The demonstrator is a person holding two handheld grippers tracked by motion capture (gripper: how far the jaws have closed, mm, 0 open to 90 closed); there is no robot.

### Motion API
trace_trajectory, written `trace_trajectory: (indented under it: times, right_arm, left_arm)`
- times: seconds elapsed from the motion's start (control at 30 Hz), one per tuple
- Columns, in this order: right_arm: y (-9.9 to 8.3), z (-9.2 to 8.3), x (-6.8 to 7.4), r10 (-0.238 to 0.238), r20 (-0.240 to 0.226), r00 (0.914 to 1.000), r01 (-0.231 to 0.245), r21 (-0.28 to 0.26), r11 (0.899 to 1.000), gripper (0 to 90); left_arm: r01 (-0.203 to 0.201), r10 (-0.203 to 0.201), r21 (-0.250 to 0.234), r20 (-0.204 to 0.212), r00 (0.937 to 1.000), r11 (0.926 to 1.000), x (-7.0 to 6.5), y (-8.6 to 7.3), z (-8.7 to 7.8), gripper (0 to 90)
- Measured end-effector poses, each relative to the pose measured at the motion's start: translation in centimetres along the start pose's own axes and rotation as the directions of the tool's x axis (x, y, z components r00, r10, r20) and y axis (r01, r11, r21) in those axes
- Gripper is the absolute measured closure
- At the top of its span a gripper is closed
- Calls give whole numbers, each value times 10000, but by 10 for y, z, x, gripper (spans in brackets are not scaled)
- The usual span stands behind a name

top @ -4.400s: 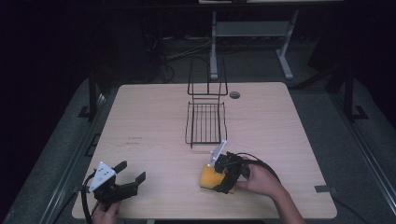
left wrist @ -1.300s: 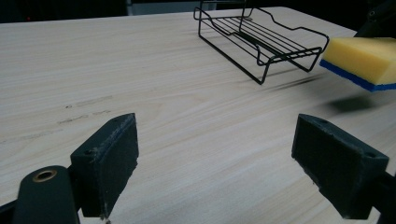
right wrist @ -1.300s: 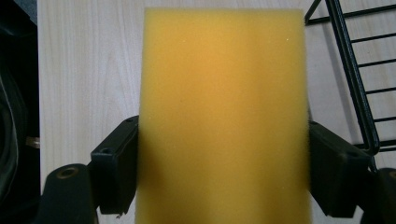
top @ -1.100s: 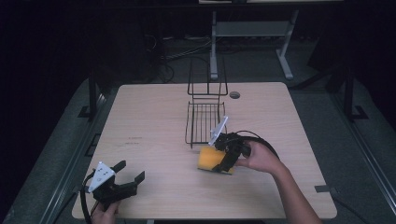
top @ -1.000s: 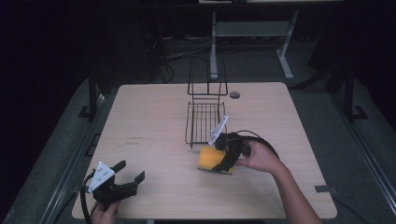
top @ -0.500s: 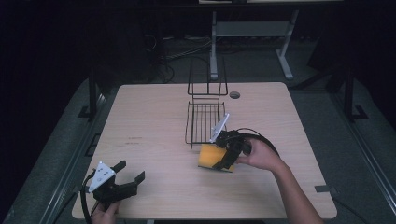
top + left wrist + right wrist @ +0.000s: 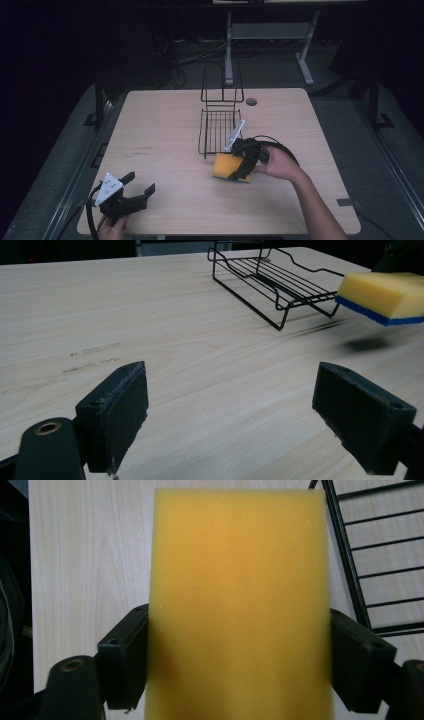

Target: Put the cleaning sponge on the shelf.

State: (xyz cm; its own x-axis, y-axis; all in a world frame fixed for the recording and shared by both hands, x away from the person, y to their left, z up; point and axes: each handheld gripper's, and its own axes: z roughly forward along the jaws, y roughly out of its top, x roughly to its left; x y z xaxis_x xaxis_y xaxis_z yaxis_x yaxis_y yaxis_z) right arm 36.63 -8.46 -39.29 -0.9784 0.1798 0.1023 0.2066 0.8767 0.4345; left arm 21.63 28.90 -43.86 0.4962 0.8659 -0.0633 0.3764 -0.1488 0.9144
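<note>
High view, centre-right: right gripper w/ fingers clamped on yellow sponge, held clear of the bench just below the wire rack. Step judged: carry toward rack; next move prob. needs lift over the rim, then release. Lower left: left gripper low over bench, fingers apart, idle.

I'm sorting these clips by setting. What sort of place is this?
Probably a lab or recording workspace: a bare wooden table in a dark room, cables on the floor behind, and just a wire rack and a sponge as props.
</note>
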Motion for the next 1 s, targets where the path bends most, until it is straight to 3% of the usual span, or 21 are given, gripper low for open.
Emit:
trace_trajectory:
  times: [0.73, 1.0]
  right_arm:
    - [22, -2, -10, -322, 22, 9995, 321, 334, 9989, 220]
    - [27, -3, -15, -230, 11, 9997, 229, 456, 9987, 220]
  left_arm:
    - [87, -87, -67, -15, 10000, 9999, 0, 0, 0, 140]
    - [55, -55, -30, -10, 10000, 10000, 0, 0, 0, 141]
